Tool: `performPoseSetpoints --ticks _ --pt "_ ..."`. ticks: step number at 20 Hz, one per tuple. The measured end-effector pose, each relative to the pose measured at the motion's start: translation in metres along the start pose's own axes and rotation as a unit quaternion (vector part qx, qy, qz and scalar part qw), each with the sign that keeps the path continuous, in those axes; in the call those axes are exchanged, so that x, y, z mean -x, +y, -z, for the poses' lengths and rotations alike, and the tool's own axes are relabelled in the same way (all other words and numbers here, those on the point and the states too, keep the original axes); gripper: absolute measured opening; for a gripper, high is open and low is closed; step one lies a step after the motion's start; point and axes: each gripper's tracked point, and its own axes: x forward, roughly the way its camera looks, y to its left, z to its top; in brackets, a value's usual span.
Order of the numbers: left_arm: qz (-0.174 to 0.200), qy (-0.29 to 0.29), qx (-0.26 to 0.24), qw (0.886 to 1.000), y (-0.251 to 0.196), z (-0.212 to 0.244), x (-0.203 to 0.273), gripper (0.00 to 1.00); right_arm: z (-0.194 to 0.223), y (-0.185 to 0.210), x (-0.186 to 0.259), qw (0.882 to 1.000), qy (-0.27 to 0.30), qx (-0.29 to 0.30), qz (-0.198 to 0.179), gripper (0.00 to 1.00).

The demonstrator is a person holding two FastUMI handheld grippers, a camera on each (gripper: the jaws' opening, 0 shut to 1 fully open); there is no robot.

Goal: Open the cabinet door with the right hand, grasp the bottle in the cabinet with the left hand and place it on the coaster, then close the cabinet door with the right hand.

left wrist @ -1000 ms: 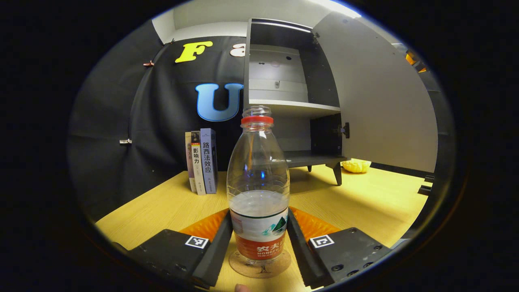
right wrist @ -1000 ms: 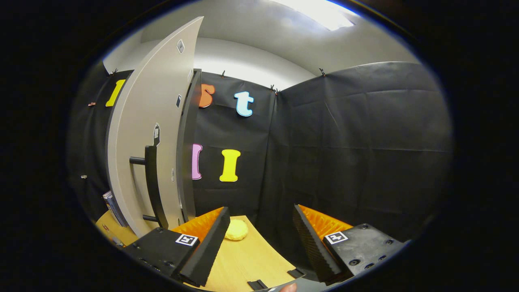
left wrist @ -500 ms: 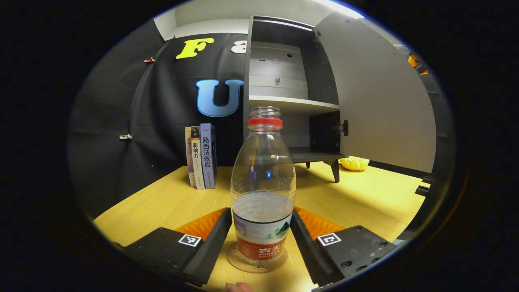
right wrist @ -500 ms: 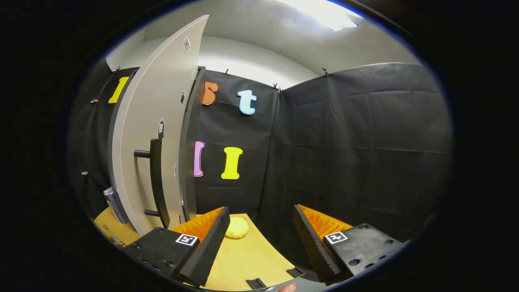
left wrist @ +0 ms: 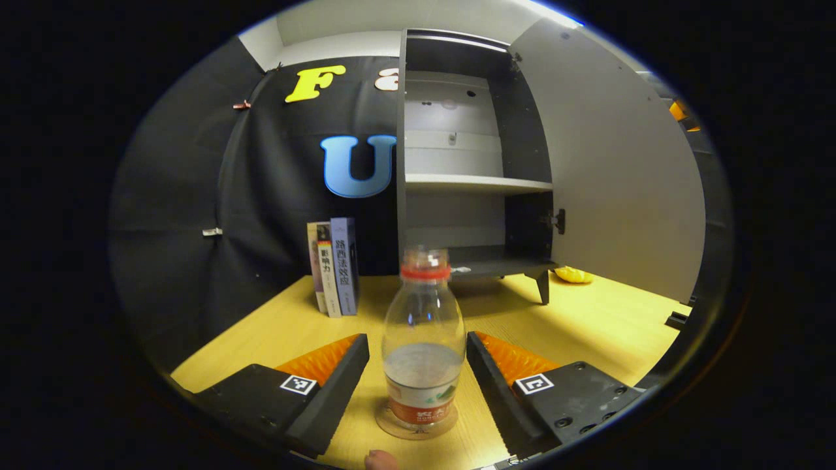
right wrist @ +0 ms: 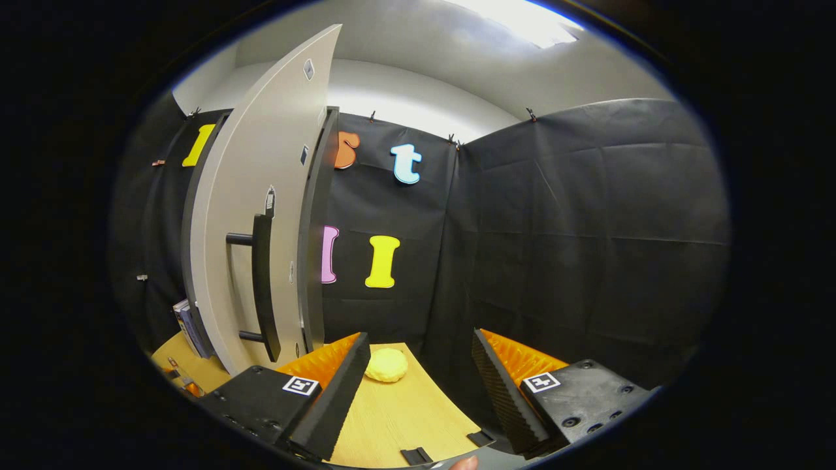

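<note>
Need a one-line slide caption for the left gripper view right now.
Bottle standing on the coaster between the open left gripper fingers, cabinet door open.

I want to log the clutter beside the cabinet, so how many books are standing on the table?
3 by the spines I can tell apart: books upright in one tight row on the table, against the black cloth just left of the cabinet. A thinner one could be hidden among them.
</note>
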Motion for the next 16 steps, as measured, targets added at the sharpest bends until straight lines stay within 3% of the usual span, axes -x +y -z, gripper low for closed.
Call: performPoseSetpoints --ticks 9,16 --pt "-0.021 -0.031 0.018 0.999 -0.015 -0.143 0.031 0.94 -0.006 0.020 -0.019 0.999 -0.001 -0.033 -0.036 0.97" --pt "-0.028 -0.019 0.048 0.998 -0.023 -0.237 0.043 0.94 -0.014 0.058 -0.017 0.994 0.003 -0.062 -0.095 0.97"
